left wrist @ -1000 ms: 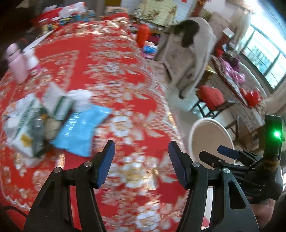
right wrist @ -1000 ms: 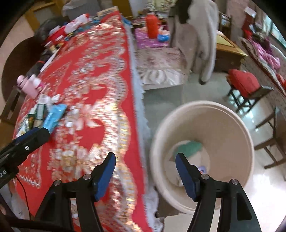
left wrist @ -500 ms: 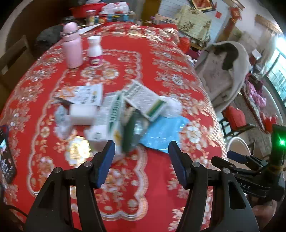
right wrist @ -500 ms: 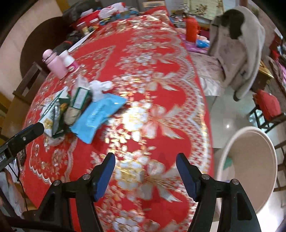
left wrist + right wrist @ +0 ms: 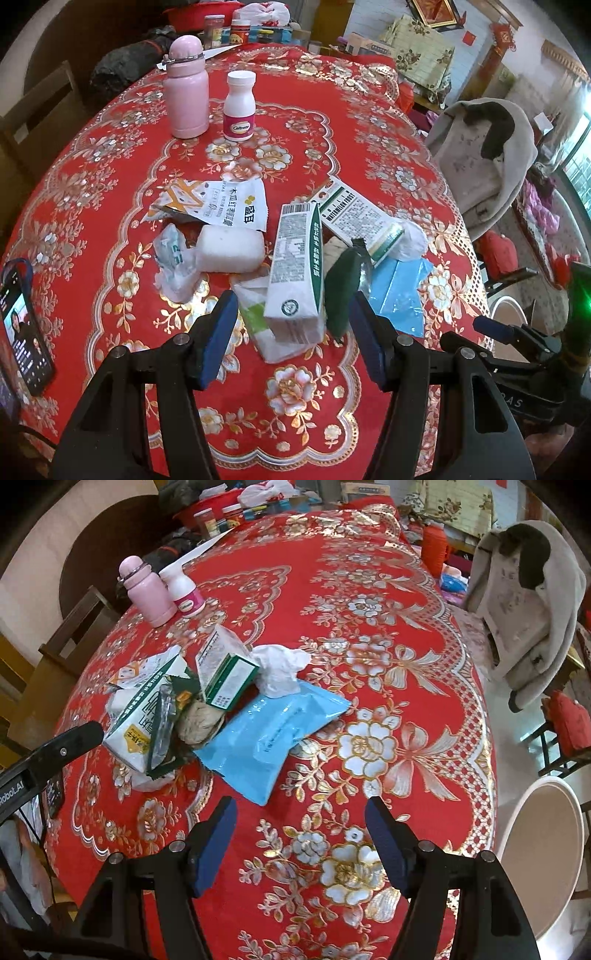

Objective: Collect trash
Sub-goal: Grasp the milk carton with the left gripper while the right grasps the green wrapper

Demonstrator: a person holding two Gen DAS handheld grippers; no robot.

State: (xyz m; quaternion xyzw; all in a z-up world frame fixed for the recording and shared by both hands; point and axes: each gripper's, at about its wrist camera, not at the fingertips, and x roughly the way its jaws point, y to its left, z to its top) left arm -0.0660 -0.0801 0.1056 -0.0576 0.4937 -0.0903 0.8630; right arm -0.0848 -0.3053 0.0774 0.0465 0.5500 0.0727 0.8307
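left gripper (image 5: 290,341): jaws apart and empty, pointing down at the near edge of the trash heap.
carton (image 5: 297,273): white and green, lying on the red cloth (image 5: 369,110) straight ahead of the left jaws at 12 o'clock; its near end sits in line with the gap between them, not touching either pad.
carton axis: runs from 6 to 12 o'clock in the left view, so the jaws straddle its narrow width.
green pack (image 5: 341,291): pressed against the carton's side at 1 o'clock, just inside the right-hand pad.
blue pouch (image 5: 275,734): flat, long axis from 7 to 1 o'clock; its near corner lies at 11 o'clock from the right jaws, apart from them.
right gripper (image 5: 299,840): jaws released, nothing between them, over bare cloth.
bin (image 5: 543,853): off the table edge at 3 o'clock of the right gripper.
nearer hand: left for the carton, right for the pouch, I judge.
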